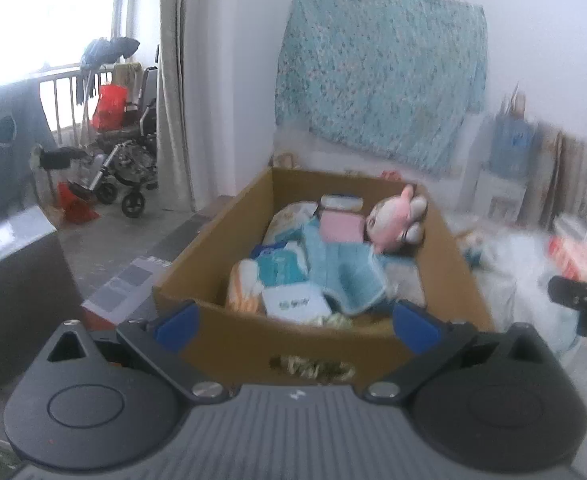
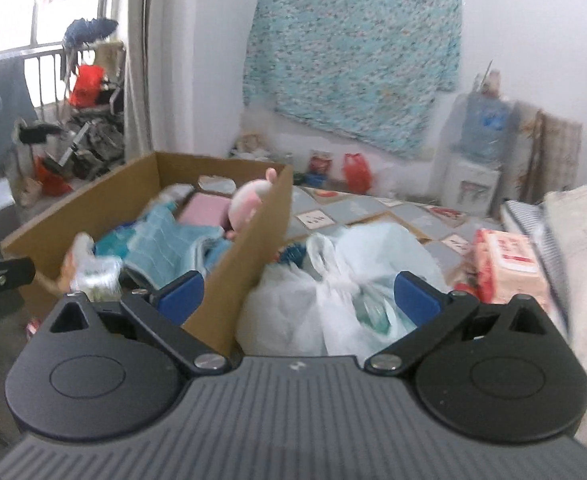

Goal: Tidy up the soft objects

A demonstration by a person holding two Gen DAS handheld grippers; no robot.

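Observation:
A brown cardboard box (image 1: pixel 229 216) stands on the bed, filled with soft things: a pink plush doll (image 1: pixel 393 220), a blue knitted cloth (image 1: pixel 345 276), a pink pad (image 1: pixel 341 228) and white packs. My left gripper (image 1: pixel 295 326) is open and empty, held just in front of the box's near wall. My right gripper (image 2: pixel 299 294) is open and empty, over the box's right wall (image 2: pixel 261 232) and a white plastic bag (image 2: pixel 333 280) beside it. The doll (image 2: pixel 249 200) and blue cloth (image 2: pixel 161 240) also show in the right wrist view.
A pink tissue pack (image 2: pixel 509 268) lies right of the bag on a patterned bedspread (image 2: pixel 377 208). A turquoise cloth (image 1: pixel 381 76) hangs on the wall. A wheelchair (image 1: pixel 125 160) stands by the window. A dark cabinet (image 1: pixel 17 292) stands at the left.

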